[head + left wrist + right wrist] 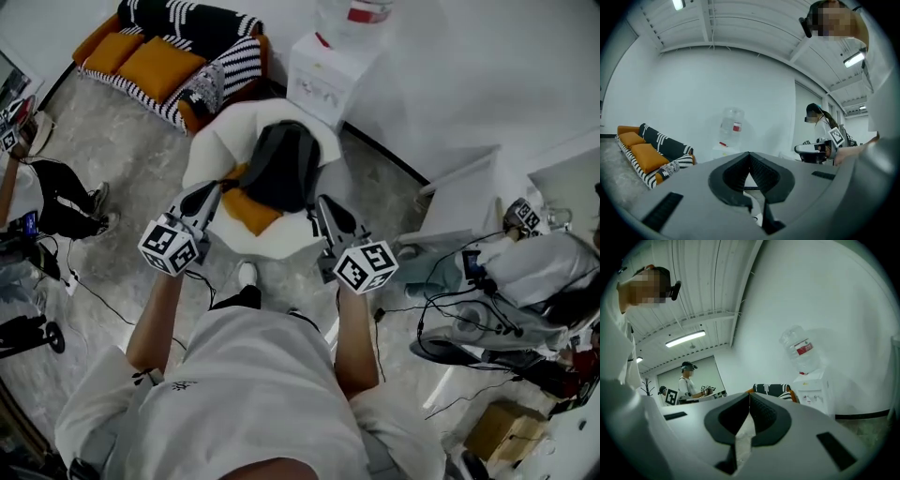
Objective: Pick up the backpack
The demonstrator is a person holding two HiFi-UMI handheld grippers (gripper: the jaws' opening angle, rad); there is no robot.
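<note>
A dark grey backpack (281, 164) lies on a white armchair (208, 150), partly over an orange cushion (251, 210). My left gripper (208, 197) hovers at the chair's left front, just left of the backpack, with its jaws shut and empty. My right gripper (323, 204) is at the chair's right front, beside the backpack's lower right corner, also shut on nothing. In the left gripper view the left gripper (749, 154) has its dark pads pressed together. The right gripper (749, 397) looks the same in the right gripper view. The backpack shows in neither gripper view.
A water dispenser (328, 70) with a bottle stands behind the chair. An orange sofa (169, 52) with striped cushions lies at the back left. A person (42, 192) sits at the left and another person (544, 267) at the right. Cables (441, 305) trail over the floor, and a cardboard box (506, 431) sits at the lower right.
</note>
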